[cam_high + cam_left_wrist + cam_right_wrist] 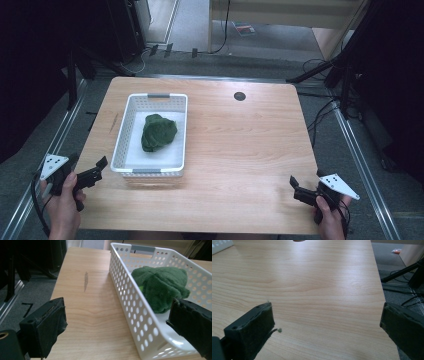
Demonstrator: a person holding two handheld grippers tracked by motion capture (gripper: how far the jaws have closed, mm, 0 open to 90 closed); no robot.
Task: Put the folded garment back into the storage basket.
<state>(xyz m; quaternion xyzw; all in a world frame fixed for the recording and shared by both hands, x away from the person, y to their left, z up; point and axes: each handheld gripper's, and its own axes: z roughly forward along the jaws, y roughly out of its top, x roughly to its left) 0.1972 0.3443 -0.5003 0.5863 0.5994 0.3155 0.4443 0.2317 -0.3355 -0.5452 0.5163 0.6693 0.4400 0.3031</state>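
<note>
Here, a crumpled dark green plush cloth (158, 132) lies inside a white perforated plastic basket (123, 134) on the left half of a light wooden table (240, 145). The left gripper (98, 169), jaws apart and empty, sits just beside the basket's near corner. The right gripper (295, 186), jaws likewise apart, rests well apart at the table's near right edge.

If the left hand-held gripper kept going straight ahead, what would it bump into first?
Probably the white basket. In the left gripper view, the open left hand-held gripper has the basket's near side wall running between its jaws, with the green cloth inside, beyond that wall. Depth is hard to judge, so it might slide along the wall first.
</note>
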